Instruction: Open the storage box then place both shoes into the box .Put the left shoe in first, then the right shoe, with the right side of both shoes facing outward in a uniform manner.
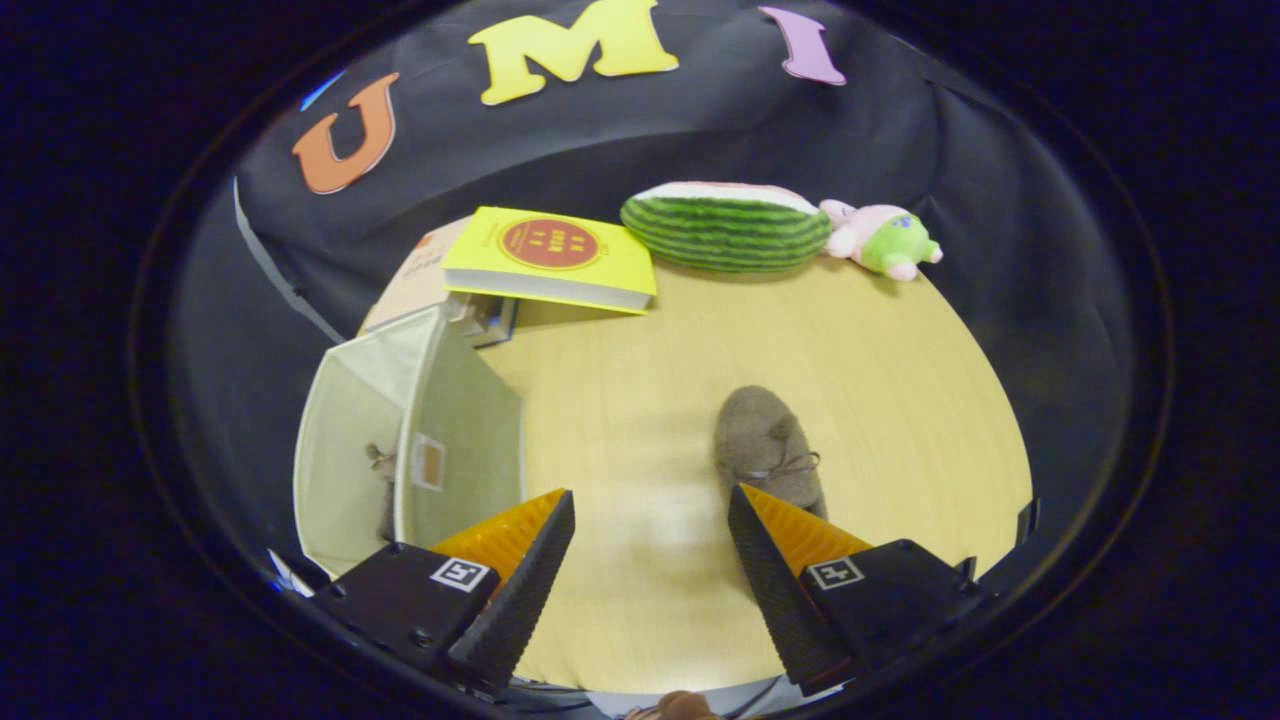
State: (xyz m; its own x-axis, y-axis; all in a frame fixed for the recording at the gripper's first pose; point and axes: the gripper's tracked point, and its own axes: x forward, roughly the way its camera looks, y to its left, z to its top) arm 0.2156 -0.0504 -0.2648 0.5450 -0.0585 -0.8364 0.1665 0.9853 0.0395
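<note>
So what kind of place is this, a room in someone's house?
More likely a small test booth than a home: a black cloth wall behind a wooden table, with an open storage box, a shoe and toys. The claw hangs open above it.

Black tongs (650,510) with square markers

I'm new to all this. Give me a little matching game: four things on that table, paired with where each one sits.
Things:
1. brown shoe
2. storage box
3. yellow book
4. frog plush

Places:
A. right beside the watermelon toy
B. just ahead of one finger of the open gripper
C. resting on a stack beyond the box
D. open, beside the other finger

Pairs: 1-B, 2-D, 3-C, 4-A
</note>
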